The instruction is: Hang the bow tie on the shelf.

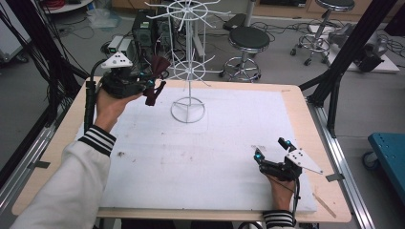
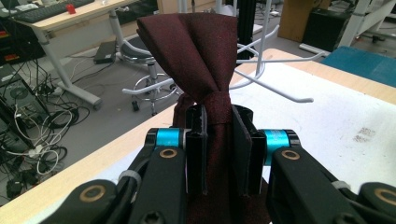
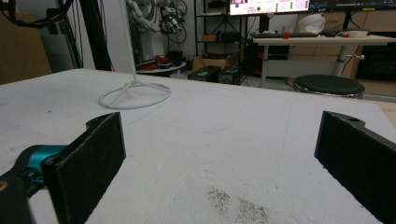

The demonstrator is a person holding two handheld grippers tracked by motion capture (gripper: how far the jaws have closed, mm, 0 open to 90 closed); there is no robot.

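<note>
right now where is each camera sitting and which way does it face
high view: above the person's side, looking forward and down on the table; both forearms, left claw, right claw.
left gripper view: on the left claw, facing the rack; jaws shut on a maroon tie.
right gripper view: low over the white mat; jaws apart.
Shared: high and right gripper views show the rack's ring base.

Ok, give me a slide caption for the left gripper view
Left gripper clamps a dark red bow tie near the white wire rack.
</note>
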